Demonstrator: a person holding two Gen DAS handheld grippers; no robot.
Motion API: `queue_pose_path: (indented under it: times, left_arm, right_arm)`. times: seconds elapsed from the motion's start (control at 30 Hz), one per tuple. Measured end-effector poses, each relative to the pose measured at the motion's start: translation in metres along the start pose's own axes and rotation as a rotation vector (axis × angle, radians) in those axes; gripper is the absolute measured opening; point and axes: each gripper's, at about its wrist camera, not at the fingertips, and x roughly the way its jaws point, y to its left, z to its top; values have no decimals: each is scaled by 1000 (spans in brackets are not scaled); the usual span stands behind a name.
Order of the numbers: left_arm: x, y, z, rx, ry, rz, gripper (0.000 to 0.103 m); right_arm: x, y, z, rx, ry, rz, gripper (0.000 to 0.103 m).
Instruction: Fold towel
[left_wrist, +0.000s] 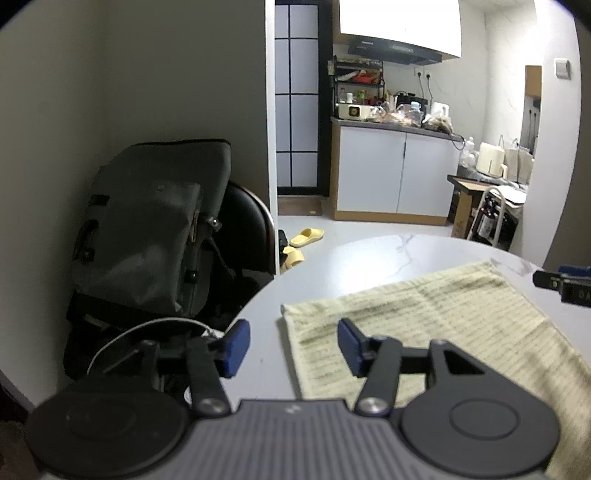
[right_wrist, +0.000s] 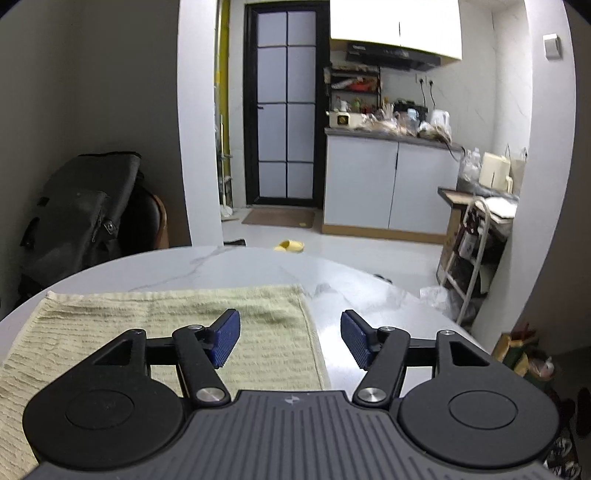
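Note:
A pale yellow ribbed towel (left_wrist: 436, 325) lies flat on the white marble table (left_wrist: 369, 258). My left gripper (left_wrist: 293, 347) is open and empty, straddling the towel's left edge just above it. In the right wrist view the towel (right_wrist: 155, 325) spreads to the left. My right gripper (right_wrist: 290, 338) is open and empty over the towel's right edge, its left finger above the cloth, its right finger above bare table (right_wrist: 258, 266). The right gripper's tip also shows at the right edge of the left wrist view (left_wrist: 561, 282).
A dark backpack (left_wrist: 147, 229) sits on a black chair left of the table. Yellow slippers (left_wrist: 306, 236) lie on the floor beyond. Kitchen cabinets (right_wrist: 391, 188) and a cluttered counter stand at the back. A metal rack (right_wrist: 476, 243) stands right of the table.

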Motion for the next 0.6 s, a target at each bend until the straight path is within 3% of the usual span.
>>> queue_pose_path:
  times: [0.6]
  left_arm:
    - [-49,24,-14,1,-9,46,56]
  right_arm:
    - [-11,13,-8,-19,6,22,65]
